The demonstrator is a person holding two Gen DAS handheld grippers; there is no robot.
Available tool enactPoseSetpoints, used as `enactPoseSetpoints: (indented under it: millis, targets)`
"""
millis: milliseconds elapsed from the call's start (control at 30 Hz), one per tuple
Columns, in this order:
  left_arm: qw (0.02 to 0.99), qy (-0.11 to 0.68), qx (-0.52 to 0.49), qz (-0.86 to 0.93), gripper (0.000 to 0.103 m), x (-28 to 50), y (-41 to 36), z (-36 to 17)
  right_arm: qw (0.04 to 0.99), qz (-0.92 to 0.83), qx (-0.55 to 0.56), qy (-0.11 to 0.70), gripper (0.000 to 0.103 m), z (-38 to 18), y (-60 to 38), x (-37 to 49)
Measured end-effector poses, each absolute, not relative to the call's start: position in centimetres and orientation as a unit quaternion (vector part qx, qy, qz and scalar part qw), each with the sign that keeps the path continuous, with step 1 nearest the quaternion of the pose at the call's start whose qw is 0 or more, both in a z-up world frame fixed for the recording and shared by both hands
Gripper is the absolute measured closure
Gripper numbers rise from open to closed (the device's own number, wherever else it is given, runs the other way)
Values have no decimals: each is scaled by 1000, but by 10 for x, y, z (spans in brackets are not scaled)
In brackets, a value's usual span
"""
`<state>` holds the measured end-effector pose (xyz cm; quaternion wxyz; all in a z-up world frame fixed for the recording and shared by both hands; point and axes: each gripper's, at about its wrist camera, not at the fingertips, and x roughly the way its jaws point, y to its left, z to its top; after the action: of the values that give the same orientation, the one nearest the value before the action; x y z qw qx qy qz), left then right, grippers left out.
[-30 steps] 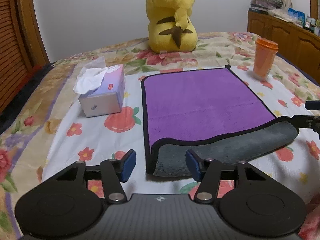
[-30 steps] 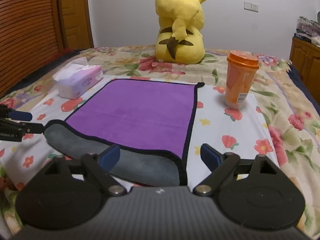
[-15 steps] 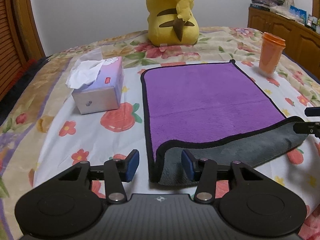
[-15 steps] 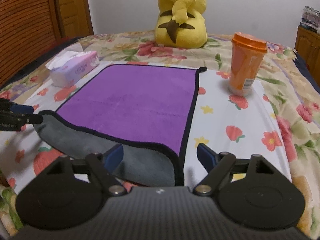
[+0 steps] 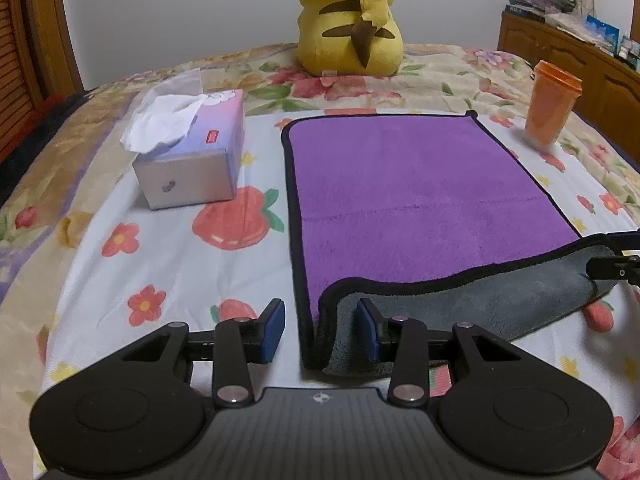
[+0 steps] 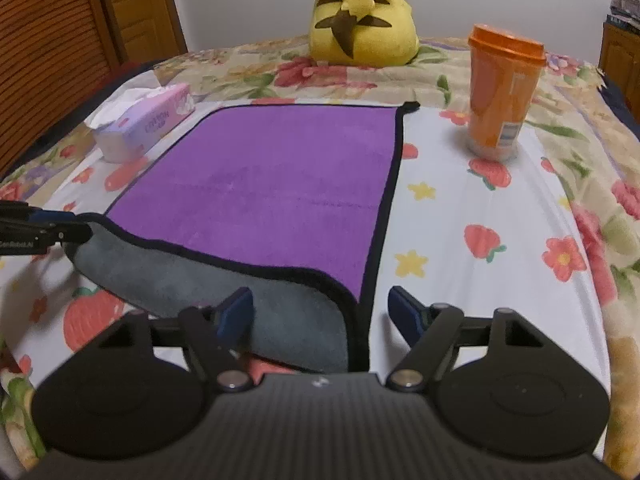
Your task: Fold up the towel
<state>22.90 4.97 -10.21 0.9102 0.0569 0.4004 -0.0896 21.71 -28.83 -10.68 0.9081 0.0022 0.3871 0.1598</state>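
Note:
A purple towel (image 5: 416,196) with black trim lies flat on the floral bed; it also shows in the right wrist view (image 6: 280,184). Its near edge is turned up, showing the grey underside (image 5: 472,312) (image 6: 192,280). My left gripper (image 5: 320,330) is open, its jaws either side of the near left corner. My right gripper (image 6: 320,312) is open around the near right corner. Each gripper's tip shows at the edge of the other's view, next to the far end of the grey flap.
A tissue box (image 5: 192,152) stands left of the towel. An orange cup (image 6: 500,96) stands to its right. A yellow plush toy (image 5: 352,24) sits beyond the towel. Wooden cabinets (image 5: 568,56) stand at the far right.
Both grippers have moved forward and lower toward the towel's near corners. The left jaws have narrowed slightly around the corner. The grey flap still lies turned up.

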Motion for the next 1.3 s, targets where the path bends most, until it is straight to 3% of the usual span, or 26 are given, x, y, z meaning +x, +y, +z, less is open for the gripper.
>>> enactPoseSetpoints:
  millis: [267, 533, 833, 1300]
  targets:
    - [905, 411, 60, -93, 63, 228, 49, -108, 898, 172, 13, 404, 35, -109, -288, 218]
    - [904, 413, 58, -94, 65, 228, 49, -110, 896, 182, 14, 405, 50, -107, -289, 218]
    - [903, 413, 55, -103, 79, 225, 47, -109, 895, 181, 9, 407, 68, -107, -291, 219]
    - [904, 407, 48, -120, 93, 220, 42, -102, 894, 189, -3, 406, 82, -106, -291, 218]
